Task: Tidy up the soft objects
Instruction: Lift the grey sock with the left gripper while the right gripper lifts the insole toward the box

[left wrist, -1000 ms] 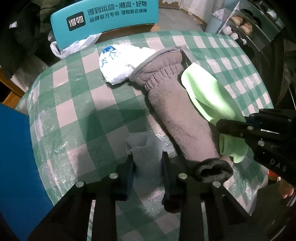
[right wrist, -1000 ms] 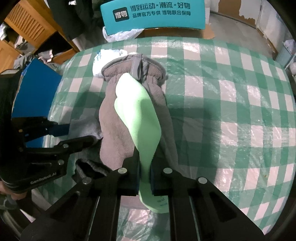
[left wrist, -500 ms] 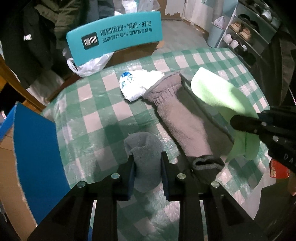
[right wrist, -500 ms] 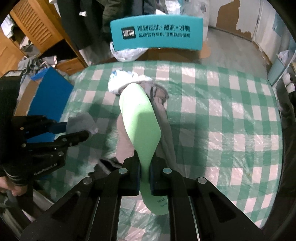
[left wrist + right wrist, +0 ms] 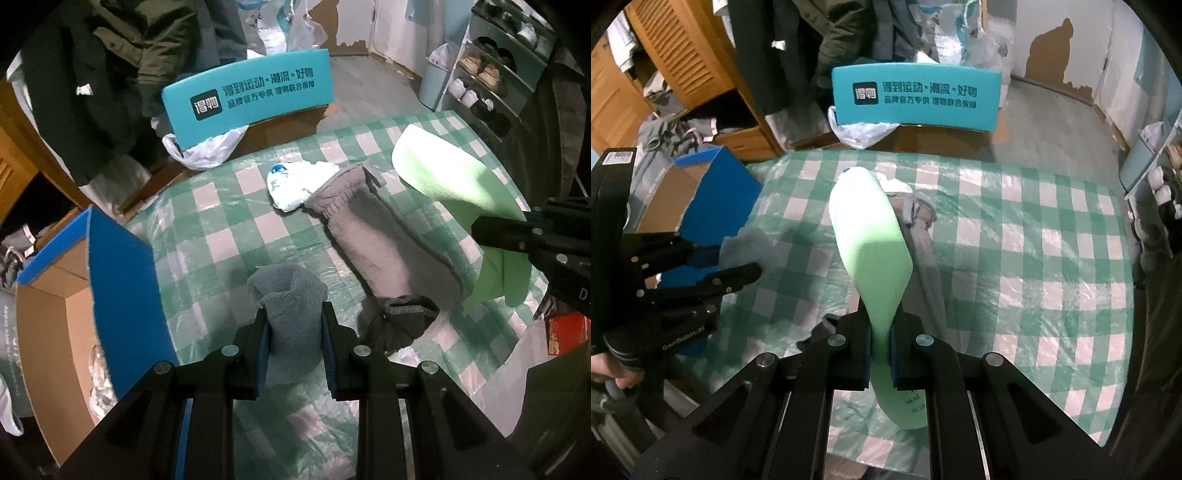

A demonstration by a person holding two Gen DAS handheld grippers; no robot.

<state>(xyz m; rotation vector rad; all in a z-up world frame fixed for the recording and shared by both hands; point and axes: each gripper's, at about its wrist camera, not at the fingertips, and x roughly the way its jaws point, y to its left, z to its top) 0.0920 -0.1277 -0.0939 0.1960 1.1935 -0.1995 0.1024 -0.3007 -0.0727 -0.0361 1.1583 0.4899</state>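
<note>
My left gripper [image 5: 295, 328] is shut on a grey-blue sock [image 5: 291, 314] and holds it above the green checked table [image 5: 221, 229]. It shows at the left of the right wrist view [image 5: 746, 254]. My right gripper [image 5: 881, 350] is shut on a light green insole [image 5: 871, 258], lifted off the table; the insole also shows in the left wrist view [image 5: 450, 184]. A long grey fleece sock [image 5: 373, 236] lies on the table with a dark grey sock [image 5: 402, 321] at its near end. A white cloth [image 5: 295, 181] lies at its far end.
An open cardboard box with blue flaps [image 5: 74, 295] stands left of the table; it also shows in the right wrist view [image 5: 701, 199]. A teal chair back [image 5: 251, 96] with a plastic bag [image 5: 207, 151] is behind the table. A shoe rack [image 5: 491, 74] stands far right.
Both grippers have risen and pulled back from the table, each carrying its item. The insole is lifted clear of the grey fleece sock. The box at the left has come into view.
</note>
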